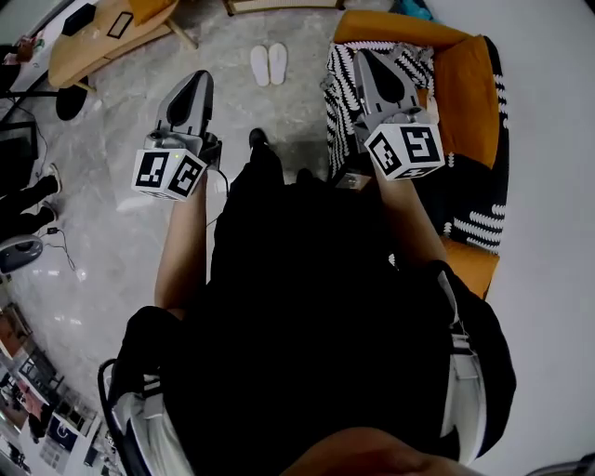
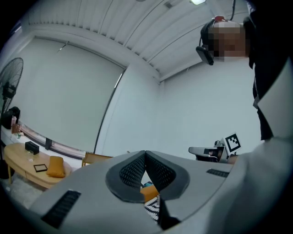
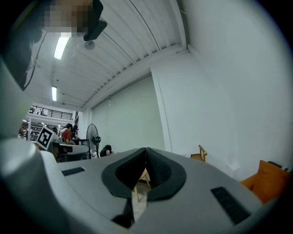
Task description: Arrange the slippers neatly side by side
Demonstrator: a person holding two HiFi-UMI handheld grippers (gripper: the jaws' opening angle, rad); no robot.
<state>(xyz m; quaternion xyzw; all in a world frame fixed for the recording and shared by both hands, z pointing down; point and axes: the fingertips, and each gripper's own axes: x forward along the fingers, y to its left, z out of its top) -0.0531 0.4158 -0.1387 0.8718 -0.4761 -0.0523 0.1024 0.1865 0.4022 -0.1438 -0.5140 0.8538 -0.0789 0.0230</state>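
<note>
Two white slippers (image 1: 269,64) lie close together, side by side, on the grey marble floor at the top of the head view. Well short of them, my left gripper (image 1: 199,80) is held level at chest height, jaws shut on nothing. My right gripper (image 1: 365,58) is held the same way to the right, over the edge of the sofa, jaws shut and empty. In the left gripper view the left gripper (image 2: 145,153) has its tips pressed together; the right gripper view shows the right gripper (image 3: 145,150) the same. Neither gripper view shows the slippers.
An orange sofa (image 1: 474,88) with a black-and-white patterned throw (image 1: 342,70) stands at the right. A light wooden table (image 1: 93,37) is at the upper left, with chair legs (image 1: 279,7) beyond the slippers. A person's legs (image 1: 28,200) show at the left edge.
</note>
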